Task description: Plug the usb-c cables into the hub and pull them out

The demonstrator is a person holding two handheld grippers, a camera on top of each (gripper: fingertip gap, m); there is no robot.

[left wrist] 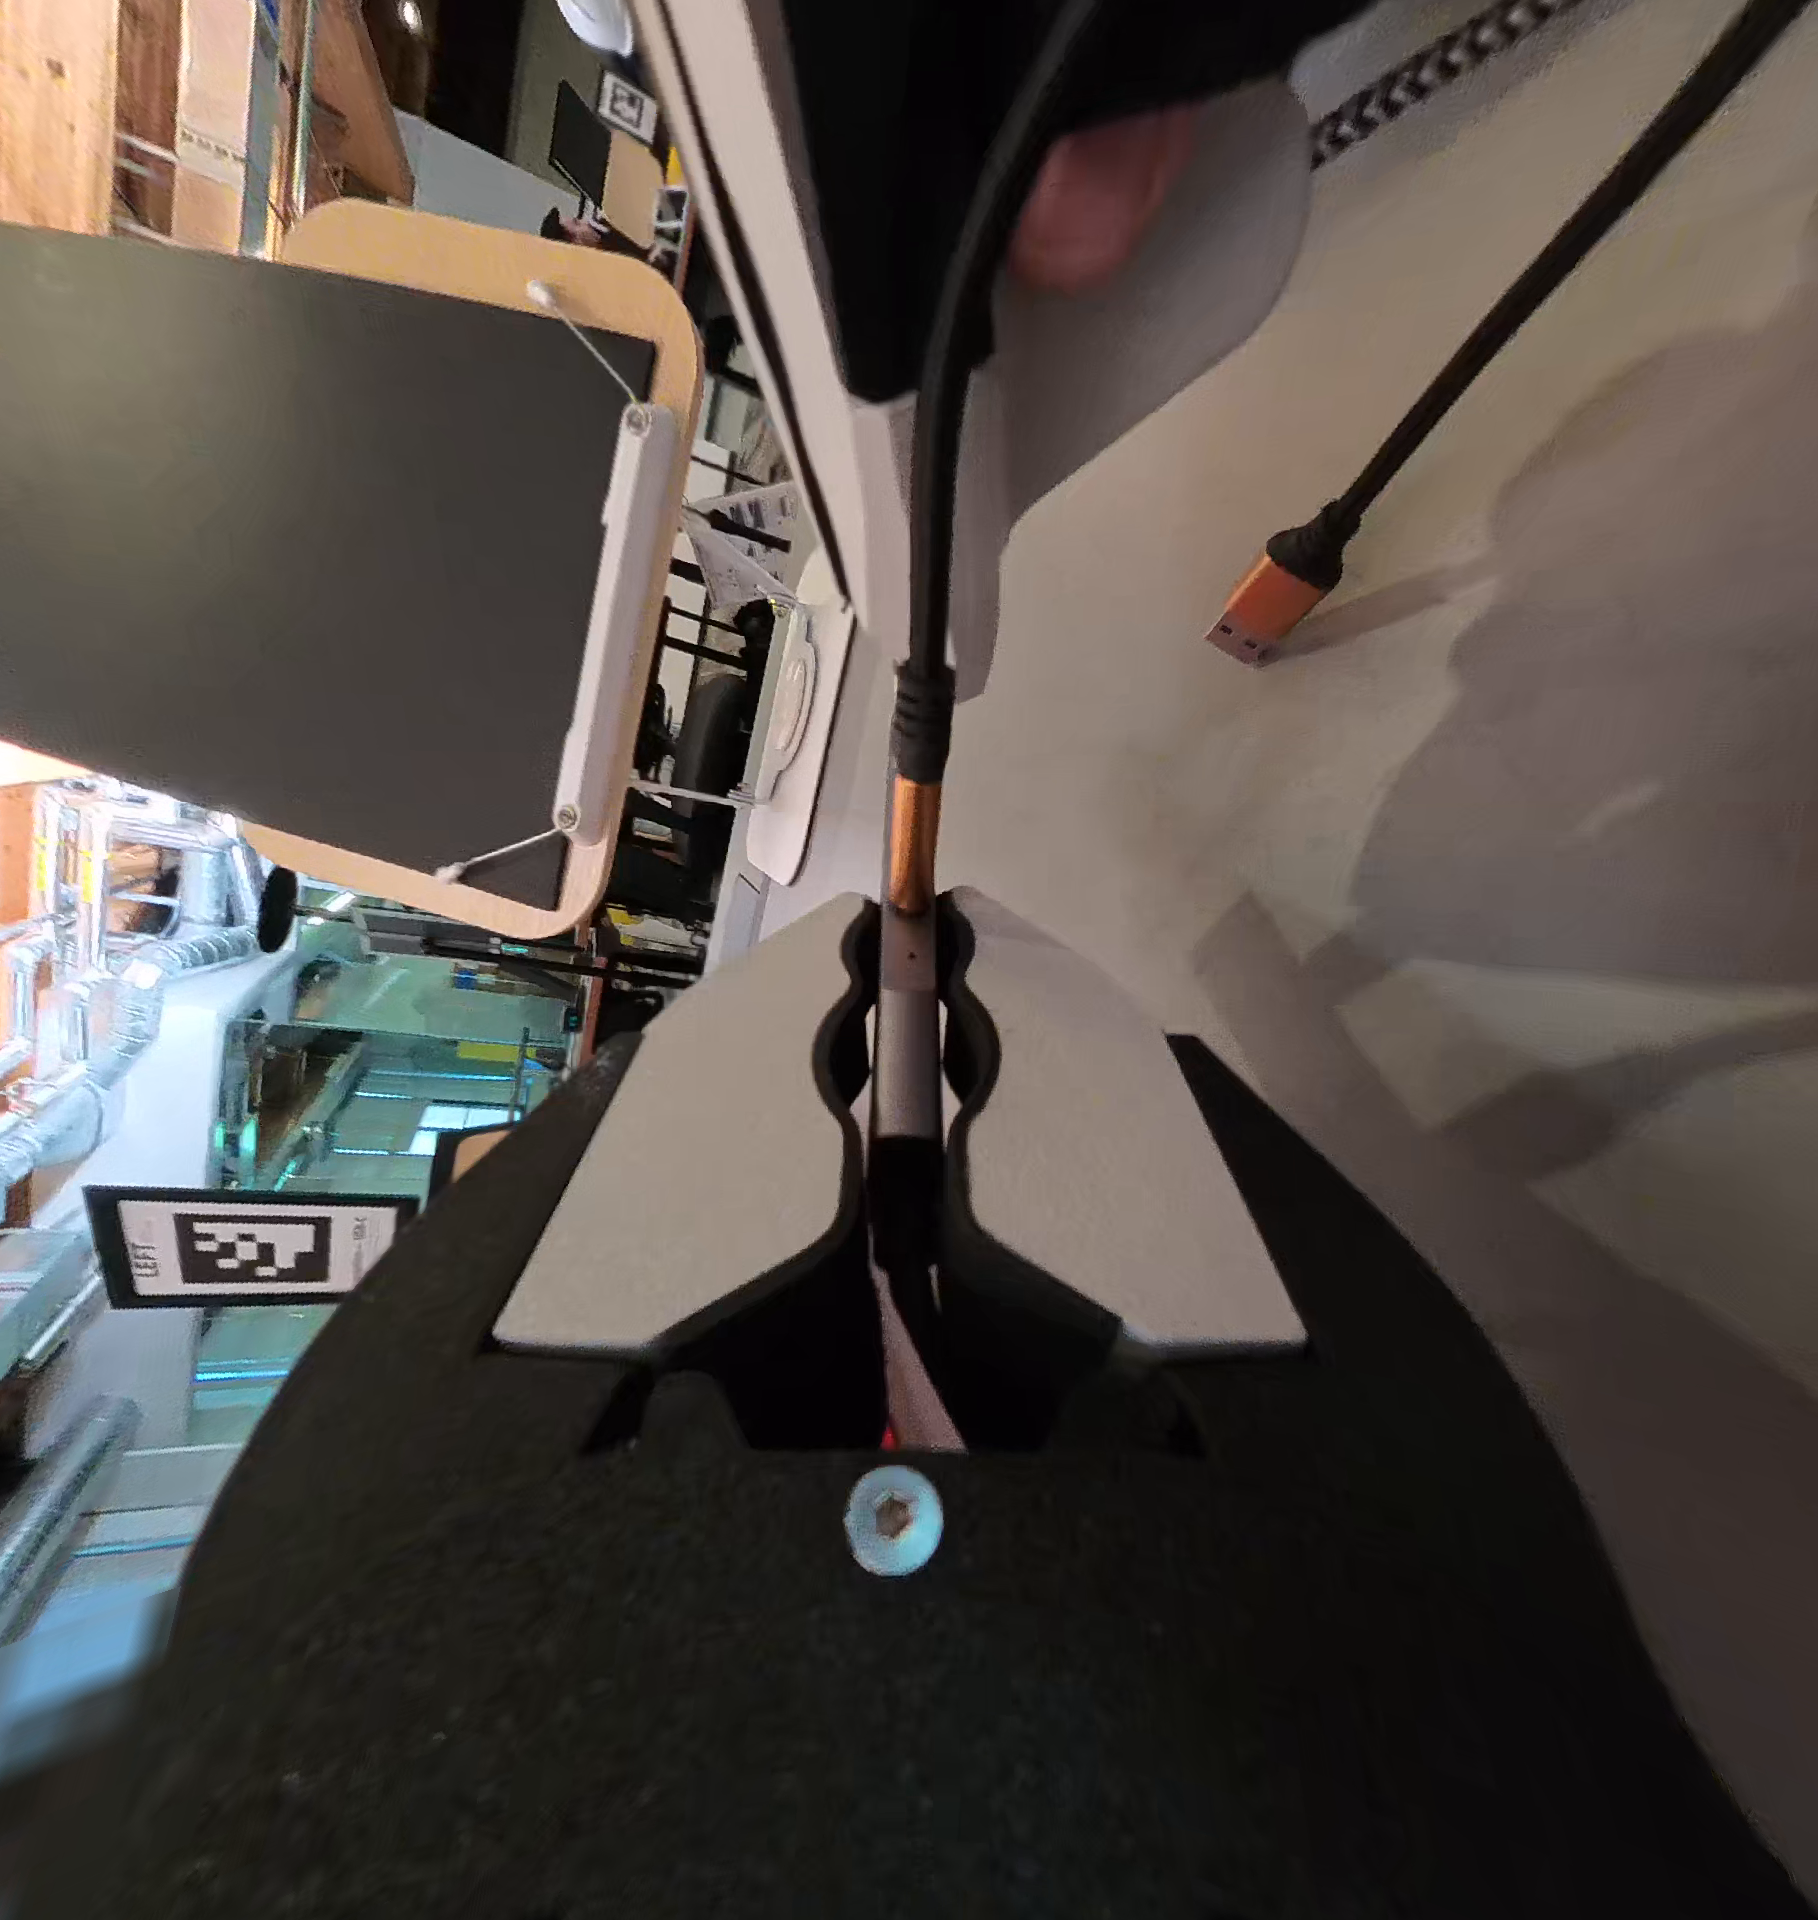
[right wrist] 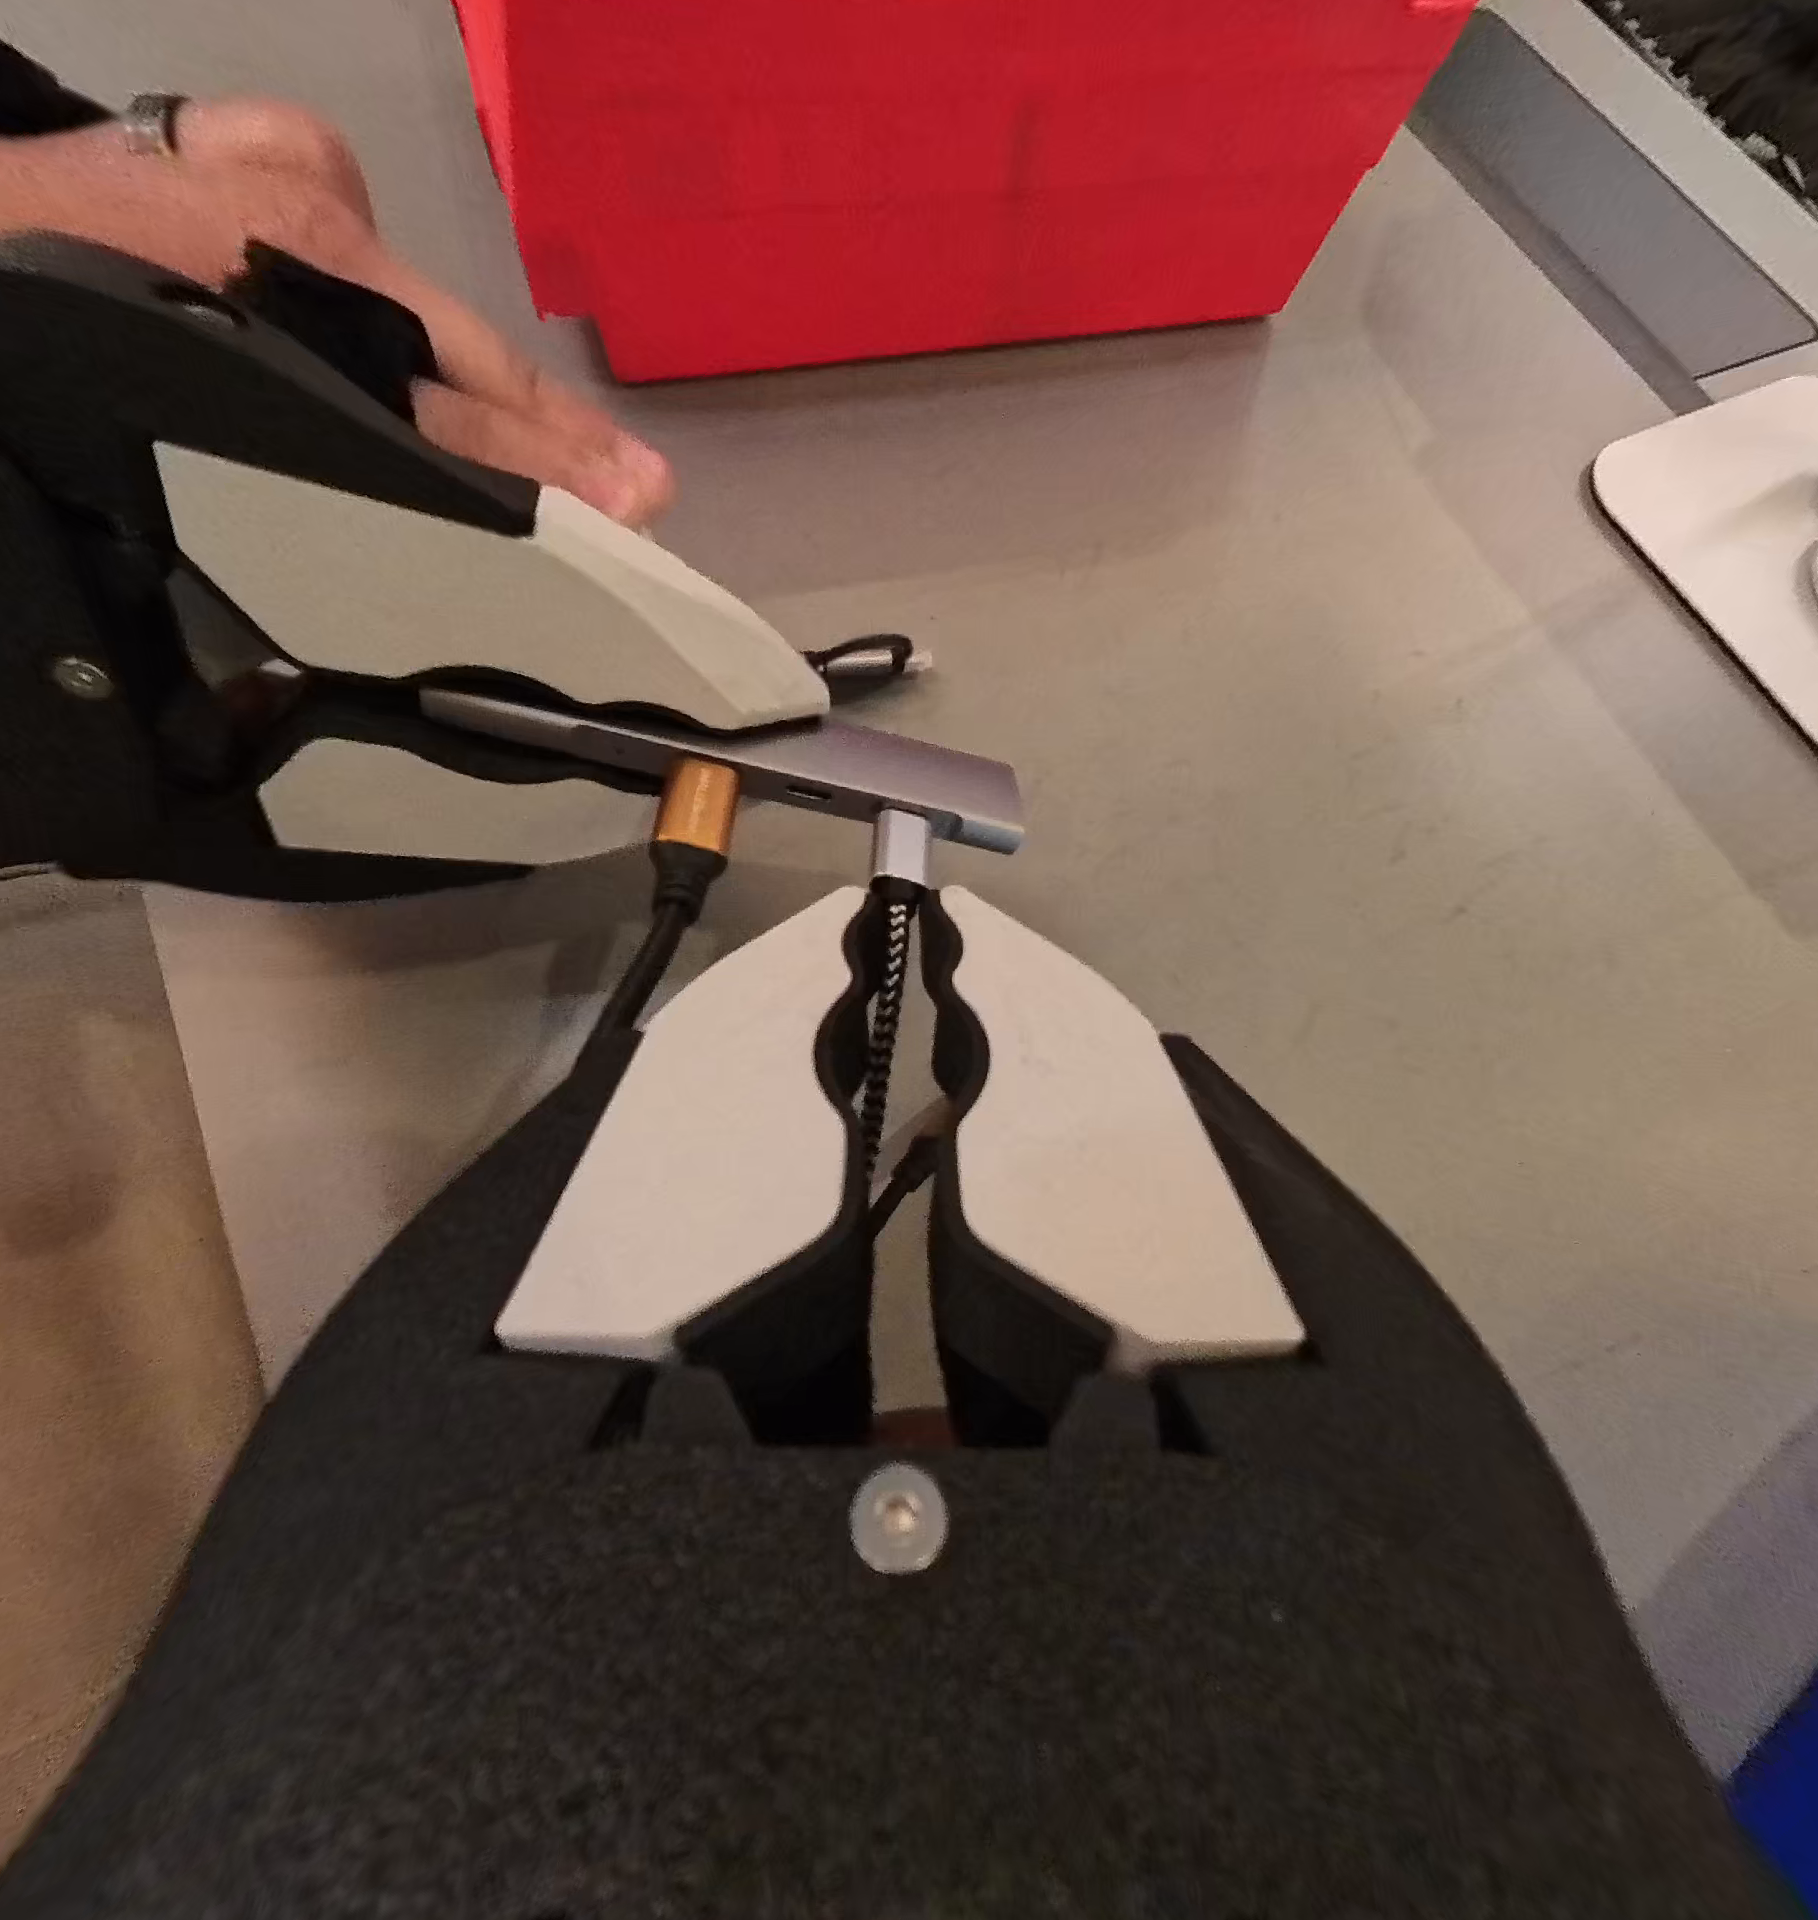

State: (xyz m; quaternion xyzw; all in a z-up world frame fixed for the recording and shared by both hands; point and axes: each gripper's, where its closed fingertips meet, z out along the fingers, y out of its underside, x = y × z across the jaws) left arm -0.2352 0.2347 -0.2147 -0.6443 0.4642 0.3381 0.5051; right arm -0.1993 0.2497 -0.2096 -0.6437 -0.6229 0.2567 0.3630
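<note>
My left gripper [left wrist: 910,914] is shut on the slim grey hub [left wrist: 903,1039], seen edge-on. An orange plug [left wrist: 910,847] on a black cable sits in the hub. In the right wrist view the left gripper [right wrist: 749,722] holds the hub [right wrist: 884,769] above the table, with the orange plug [right wrist: 697,805] in its side. My right gripper [right wrist: 897,899] is shut on a black-and-white braided cable [right wrist: 884,1018] just behind its silver plug [right wrist: 903,847], which sits in the hub's near edge. A second orange plug [left wrist: 1274,603] lies loose on the table.
A red box [right wrist: 936,177] stands behind the hub. A white board [right wrist: 1736,582] with a pale cable lies at the right. Another cable end [right wrist: 874,660] lies on the grey table [right wrist: 1300,831]. A person's hand [right wrist: 365,260] holds the left gripper. My right fingertips sit around 4 centimetres from my left ones.
</note>
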